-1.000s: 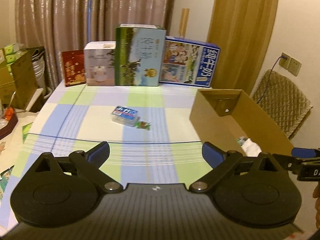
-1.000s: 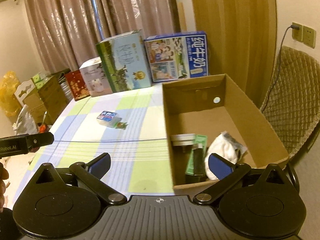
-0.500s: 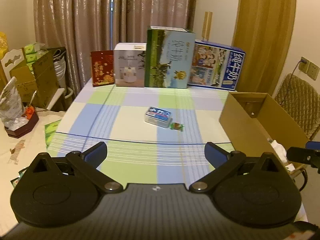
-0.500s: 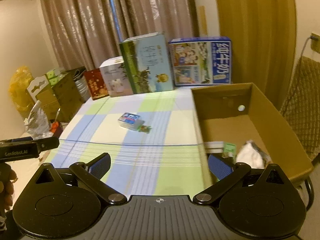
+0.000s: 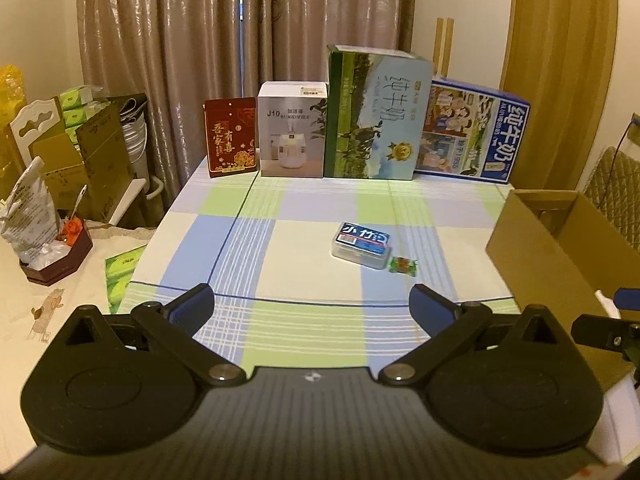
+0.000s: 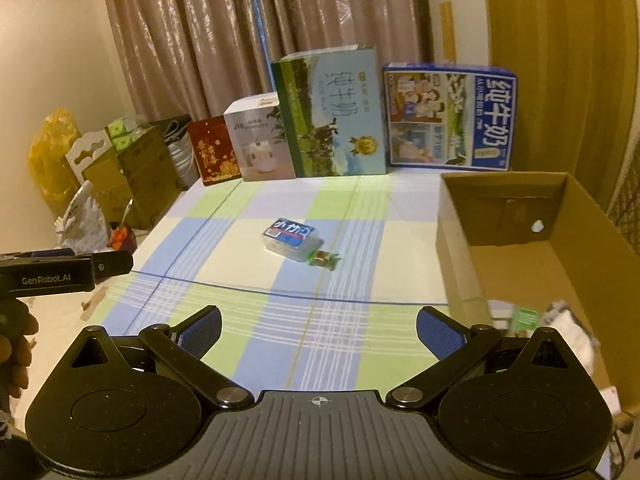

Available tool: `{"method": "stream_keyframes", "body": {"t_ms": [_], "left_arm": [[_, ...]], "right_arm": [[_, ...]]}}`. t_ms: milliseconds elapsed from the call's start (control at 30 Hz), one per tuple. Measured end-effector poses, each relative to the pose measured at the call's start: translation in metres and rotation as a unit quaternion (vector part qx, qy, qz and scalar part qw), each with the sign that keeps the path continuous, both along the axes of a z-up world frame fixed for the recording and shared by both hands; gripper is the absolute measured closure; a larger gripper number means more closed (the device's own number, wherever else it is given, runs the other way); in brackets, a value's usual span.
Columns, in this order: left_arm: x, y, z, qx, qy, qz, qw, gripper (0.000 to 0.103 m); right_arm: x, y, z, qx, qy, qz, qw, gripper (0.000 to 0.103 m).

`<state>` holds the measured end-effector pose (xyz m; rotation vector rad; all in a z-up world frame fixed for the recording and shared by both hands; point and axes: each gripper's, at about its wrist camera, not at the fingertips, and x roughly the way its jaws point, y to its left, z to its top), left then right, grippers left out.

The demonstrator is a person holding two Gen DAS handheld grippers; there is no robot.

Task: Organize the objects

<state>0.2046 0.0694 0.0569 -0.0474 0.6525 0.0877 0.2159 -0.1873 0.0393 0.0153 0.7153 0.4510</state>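
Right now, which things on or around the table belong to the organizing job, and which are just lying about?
Job:
small plastic case
wrapped candy
cardboard box

Lying about:
red packet
humidifier box
green milk carton
blue milk carton
side clutter

The left gripper [image 5: 312, 306] and the right gripper [image 6: 319, 326] both point toward 12 o'clock, jaws spread wide, empty. A hand [image 6: 16, 350] grips the left one's handle.
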Motion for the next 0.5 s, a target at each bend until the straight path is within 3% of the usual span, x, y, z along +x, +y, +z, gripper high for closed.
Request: {"method": "stream_keyframes", "body": {"t_ms": [200,333,500], "left_arm": [[0.033,0.013,-0.029,0.006,0.007,-0.003,1.0,0.001],[0.055,0.018,-0.05,0.011,0.006,-0.01,0.9999,0.001],[0.083,0.02,-0.073,0.019,0.006,-0.022,0.9996,0.001]], "right_arm": [[0.038,0.018,-0.029,-0.006,0.004,-0.01,1.0,0.003],[0.065,0.03,-0.053,-0.009,-0.001,-0.001,1.0,0.018],[0.097,0.042,-0.082,-0.032,-0.004,0.021,0.999,0.027]]}}
